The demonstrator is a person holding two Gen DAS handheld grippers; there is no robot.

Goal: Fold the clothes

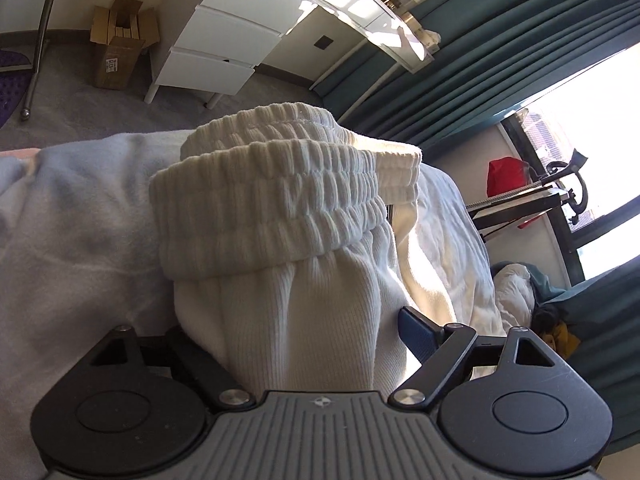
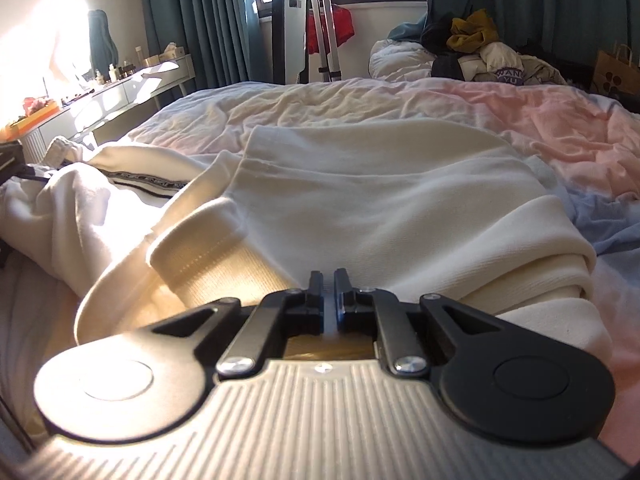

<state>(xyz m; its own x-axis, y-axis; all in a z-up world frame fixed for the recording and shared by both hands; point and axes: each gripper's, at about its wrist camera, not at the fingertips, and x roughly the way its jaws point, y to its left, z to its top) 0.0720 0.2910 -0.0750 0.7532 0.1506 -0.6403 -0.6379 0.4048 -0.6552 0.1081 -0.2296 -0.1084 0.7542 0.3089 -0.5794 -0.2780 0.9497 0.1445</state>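
Bed [image 2: 520,128] | cream trousers [image 1: 280,280] fill left hand-held gripper [image 1: 296,328] | clothes pile [image 2: 480,52] beyond

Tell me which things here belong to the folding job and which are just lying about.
Job:
cream ribbed-cuff sweatpants
left gripper
right gripper
pastel bedsheet

Lying about:
brown cardboard box
white drawer unit
heap of dark and mustard clothes
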